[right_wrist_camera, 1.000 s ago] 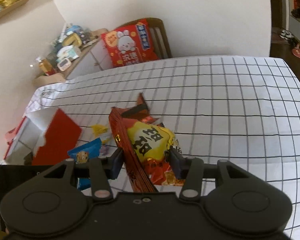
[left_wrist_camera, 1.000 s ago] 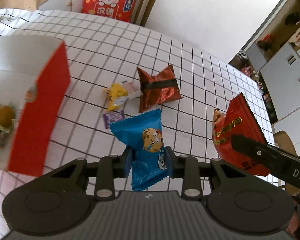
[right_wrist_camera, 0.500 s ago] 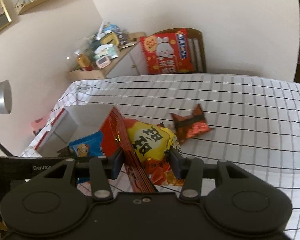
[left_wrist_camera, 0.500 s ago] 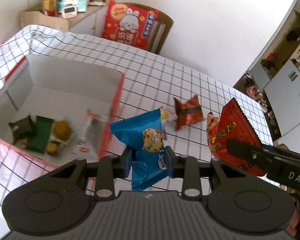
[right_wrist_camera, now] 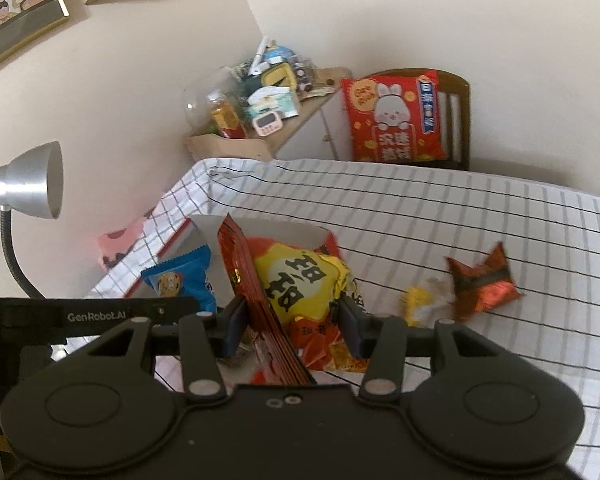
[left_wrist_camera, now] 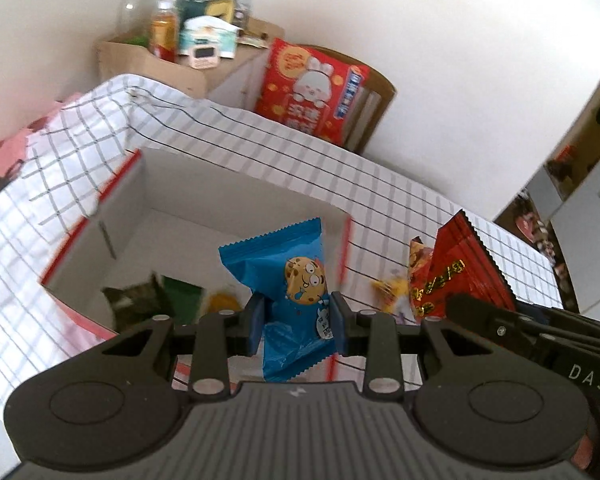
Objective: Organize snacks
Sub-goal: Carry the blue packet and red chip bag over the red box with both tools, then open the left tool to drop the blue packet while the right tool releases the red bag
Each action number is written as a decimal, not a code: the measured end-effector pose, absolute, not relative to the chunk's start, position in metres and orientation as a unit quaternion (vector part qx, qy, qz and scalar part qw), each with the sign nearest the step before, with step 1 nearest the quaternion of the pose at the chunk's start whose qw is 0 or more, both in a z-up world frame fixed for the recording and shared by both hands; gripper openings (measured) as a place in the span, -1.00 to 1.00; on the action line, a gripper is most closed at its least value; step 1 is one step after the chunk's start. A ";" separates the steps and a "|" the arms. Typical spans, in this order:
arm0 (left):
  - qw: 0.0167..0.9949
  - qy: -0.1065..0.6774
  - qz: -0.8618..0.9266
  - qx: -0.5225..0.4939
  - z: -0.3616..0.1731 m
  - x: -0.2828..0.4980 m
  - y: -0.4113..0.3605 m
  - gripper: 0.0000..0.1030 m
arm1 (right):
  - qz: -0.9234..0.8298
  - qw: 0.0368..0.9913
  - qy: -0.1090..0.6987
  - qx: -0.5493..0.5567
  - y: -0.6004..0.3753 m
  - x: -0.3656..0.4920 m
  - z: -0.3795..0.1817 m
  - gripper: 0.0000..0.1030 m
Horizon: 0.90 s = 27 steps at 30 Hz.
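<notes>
Fingers of left gripper [left_wrist_camera: 296,322] clamp a blue cookie-print foil packet [left_wrist_camera: 286,280] above the open white red-edged cardboard box [left_wrist_camera: 236,192]; right gripper [right_wrist_camera: 290,326], its neighbour marked "GenRobot.AI", clamps a red-and-yellow crinkled snack bag [right_wrist_camera: 300,280].

Place: a home room
Signs: checked tablecloth [right_wrist_camera: 440,216], cushioned chair [right_wrist_camera: 456,120], cluttered sideboard [right_wrist_camera: 260,132], lamp [right_wrist_camera: 28,180], framed picture [right_wrist_camera: 16,8]

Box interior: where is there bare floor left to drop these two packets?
In the white box, the floor along the far wall and left corner is bare. The near side is crowded: a dark green packet and a yellow snack lie there.
</notes>
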<state>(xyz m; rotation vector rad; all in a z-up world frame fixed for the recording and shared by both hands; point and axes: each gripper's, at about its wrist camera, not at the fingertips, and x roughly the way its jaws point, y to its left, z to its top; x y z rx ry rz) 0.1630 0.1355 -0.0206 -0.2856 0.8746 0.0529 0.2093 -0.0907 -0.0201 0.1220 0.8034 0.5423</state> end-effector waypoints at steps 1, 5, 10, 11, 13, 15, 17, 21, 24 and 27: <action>0.896 0.420 0.031 -0.139 -0.021 0.165 0.144 -0.36 | 0.262 0.883 0.384 0.058 -0.084 0.211 -0.020 -0.08; 0.895 0.421 0.052 -0.140 -0.027 0.175 0.168 -0.35 | 0.270 0.882 0.383 0.056 -0.057 0.222 -0.022 -0.08; 0.887 0.434 0.072 -0.142 -0.043 0.187 0.199 -0.35 | 0.275 0.878 0.390 0.042 -0.023 0.238 -0.034 -0.08; 0.885 0.436 0.077 -0.141 -0.047 0.189 0.204 -0.35 | 0.275 0.878 0.391 0.040 -0.018 0.240 -0.036 -0.08; 0.882 0.442 0.081 -0.140 -0.053 0.194 0.214 -0.35 | 0.278 0.876 0.393 0.032 -0.006 0.245 -0.042 -0.08; 0.878 0.449 0.083 -0.141 -0.061 0.199 0.223 -0.35 | 0.280 0.873 0.398 0.025 0.004 0.251 -0.047 -0.08; 0.876 0.455 0.084 -0.138 -0.067 0.205 0.229 -0.35 | 0.282 0.870 0.405 0.018 0.014 0.257 -0.054 -0.08; 0.870 0.466 0.086 -0.132 -0.082 0.216 0.237 -0.35 | 0.281 0.864 0.418 -0.002 0.034 0.267 -0.069 -0.08; 0.865 0.479 0.080 -0.130 -0.095 0.223 0.241 -0.35 | 0.279 0.860 0.427 -0.022 0.047 0.272 -0.082 -0.07; 0.857 0.493 0.075 -0.126 -0.107 0.226 0.241 -0.35 | 0.276 0.855 0.438 -0.045 0.054 0.272 -0.095 -0.07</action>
